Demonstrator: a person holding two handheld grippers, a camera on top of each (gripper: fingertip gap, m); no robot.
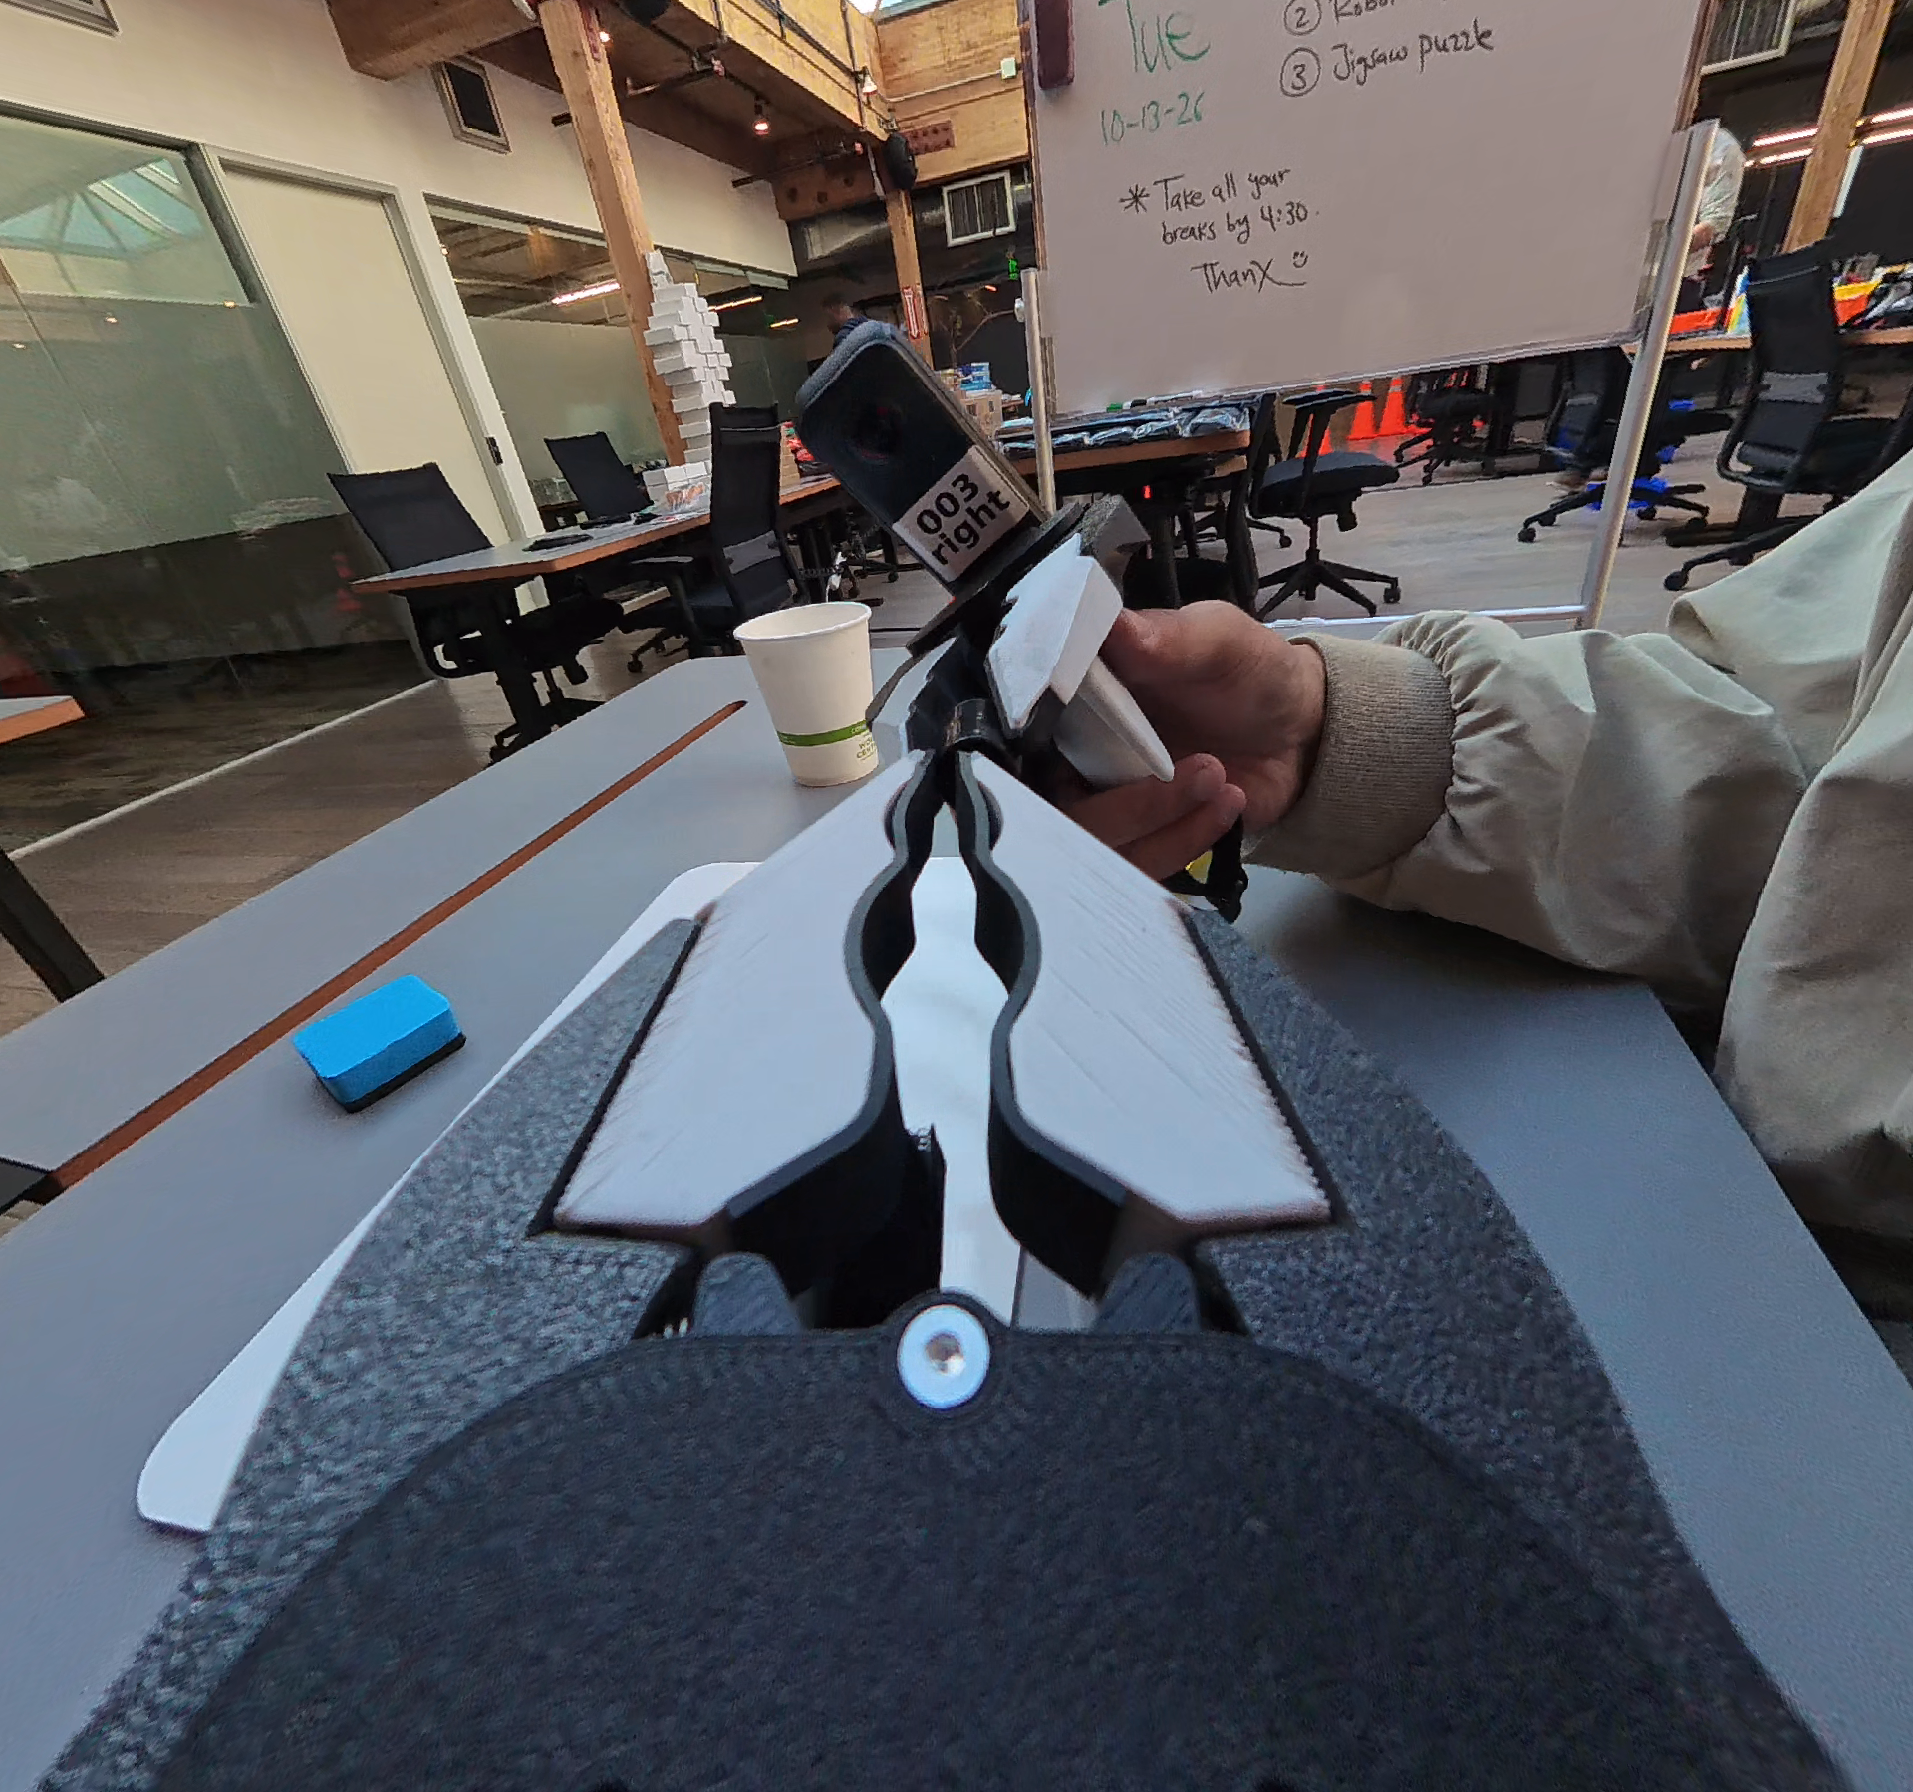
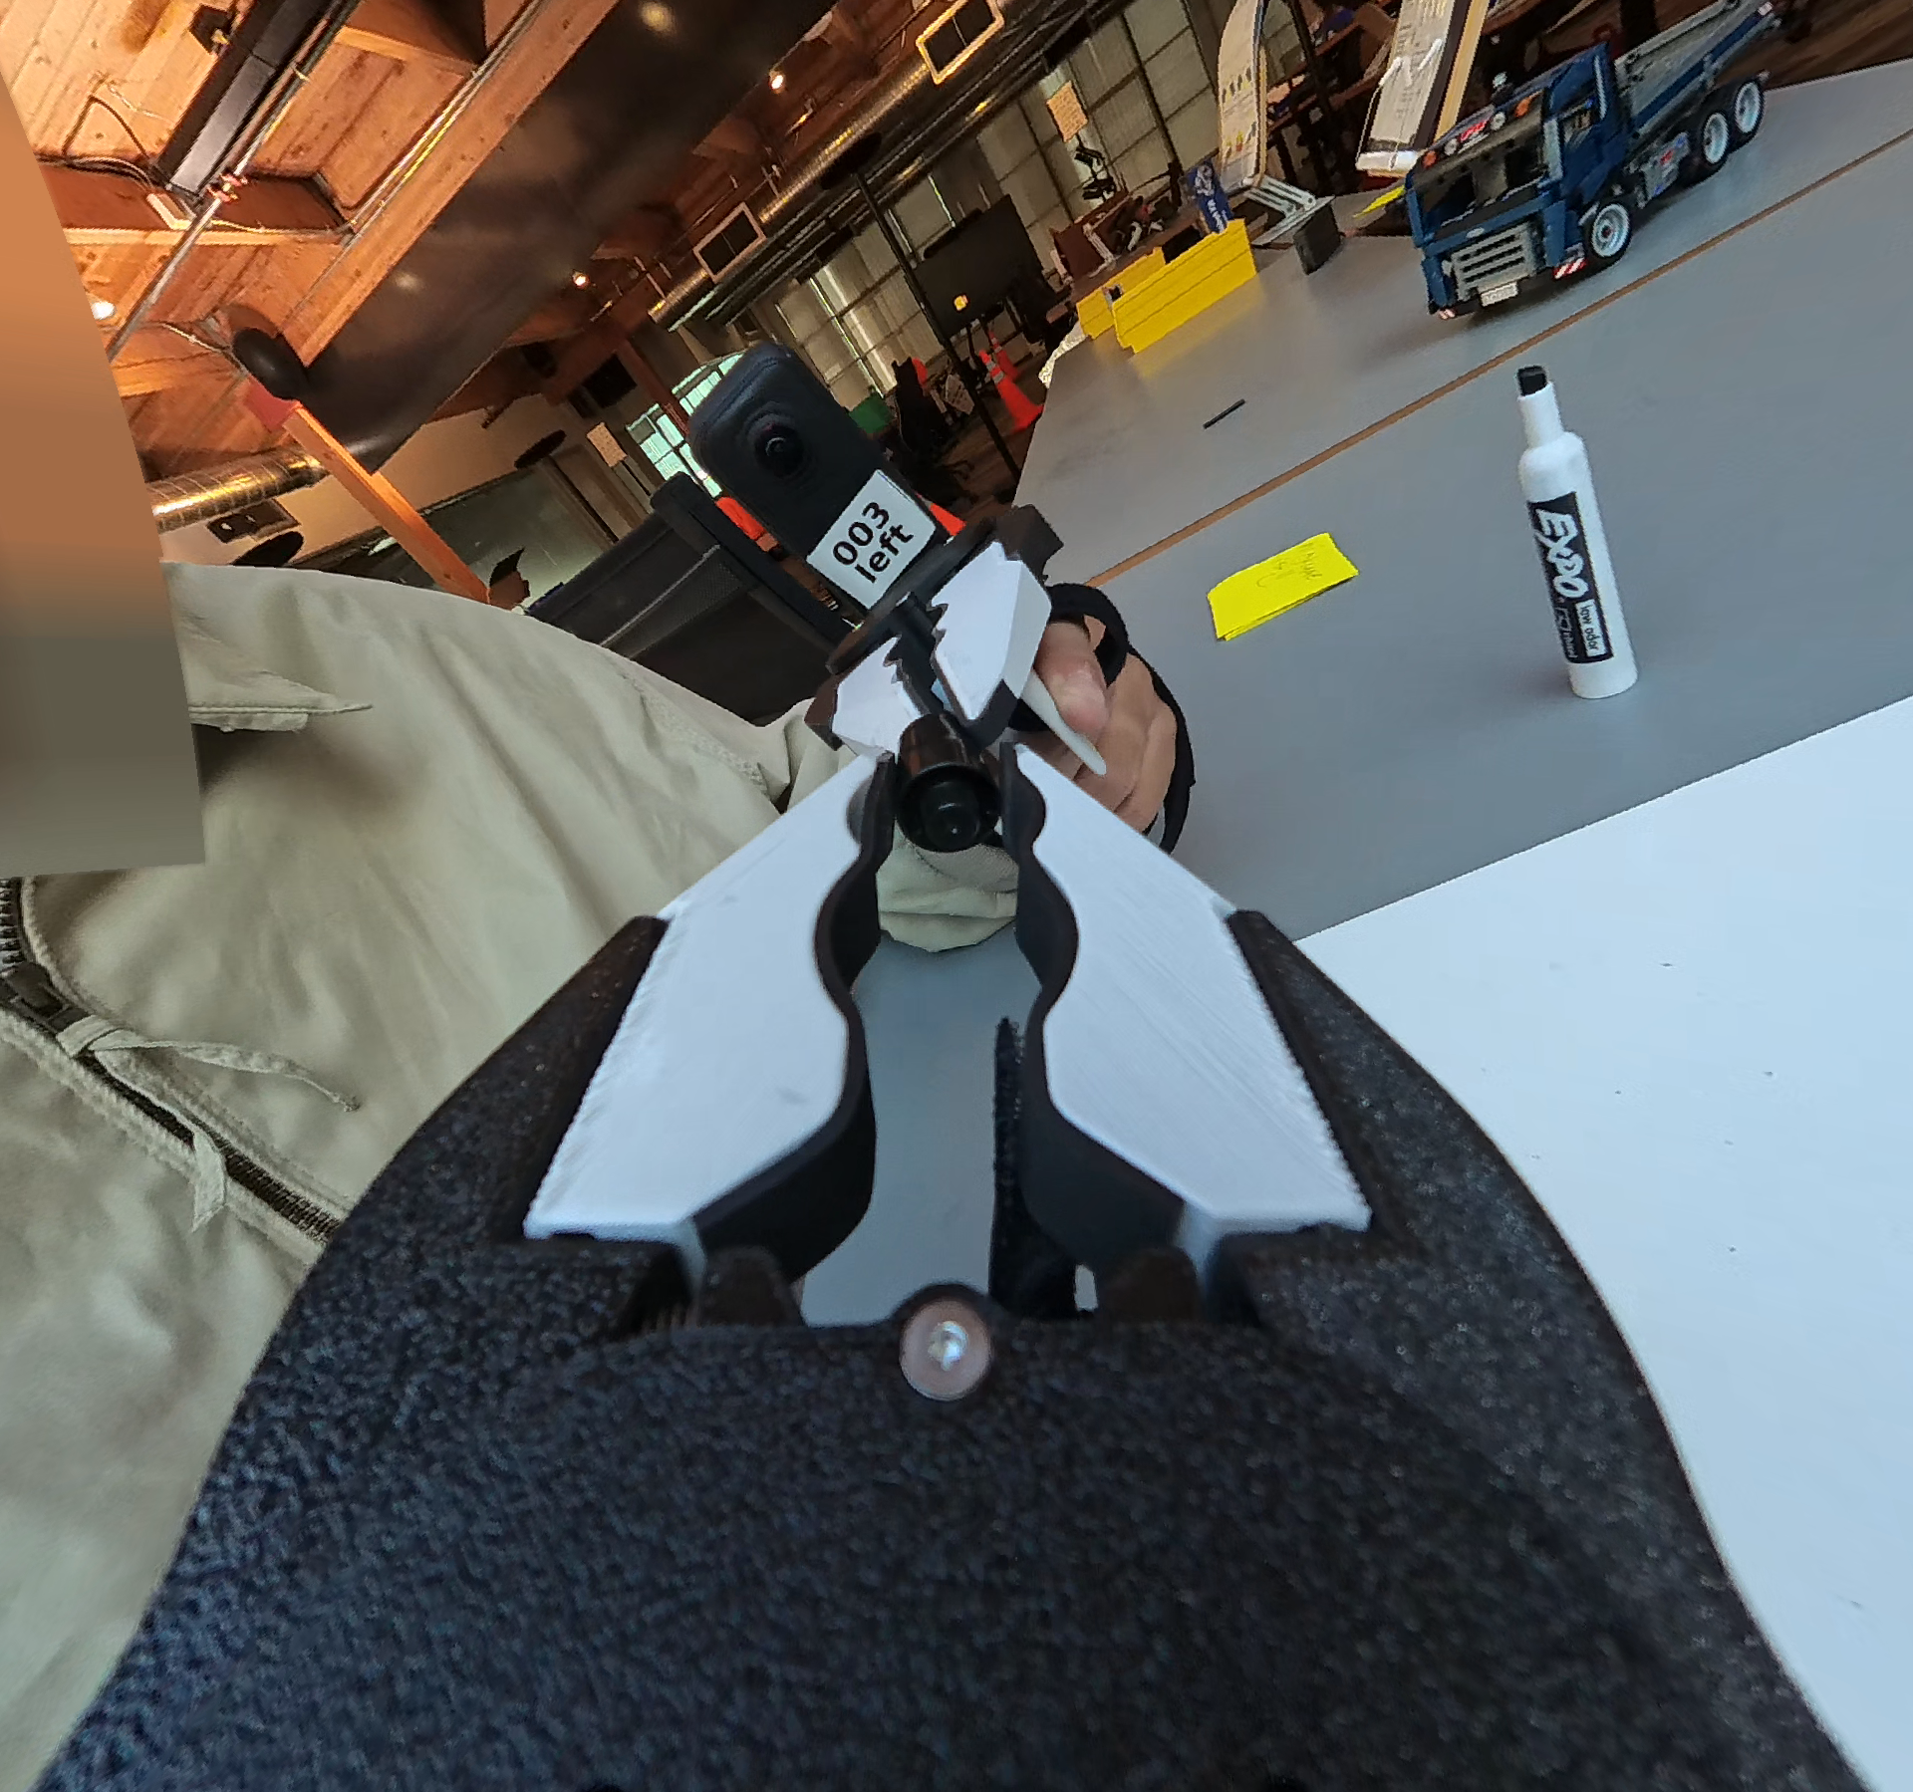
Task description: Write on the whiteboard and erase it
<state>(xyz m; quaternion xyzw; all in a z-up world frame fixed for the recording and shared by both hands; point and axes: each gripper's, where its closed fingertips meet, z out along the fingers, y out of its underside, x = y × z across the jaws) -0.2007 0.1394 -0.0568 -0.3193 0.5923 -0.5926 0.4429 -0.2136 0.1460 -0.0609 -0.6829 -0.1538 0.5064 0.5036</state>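
My two grippers face each other tip to tip above a grey table. My right gripper is shut on a small black marker cap, seen end-on between its fingertips. My left gripper has its fingers drawn almost together, with only a narrow slit between them. Its tips are right at the cap, and I cannot tell whether they touch it. A flat white board lies on the table under both grippers. An uncapped white marker stands upright to the right of the board.
A blue eraser lies left of the white board, and a paper cup stands behind it. A yellow sticky note, a blue toy truck and yellow bins are farther off. A large whiteboard on a stand is beyond the table.
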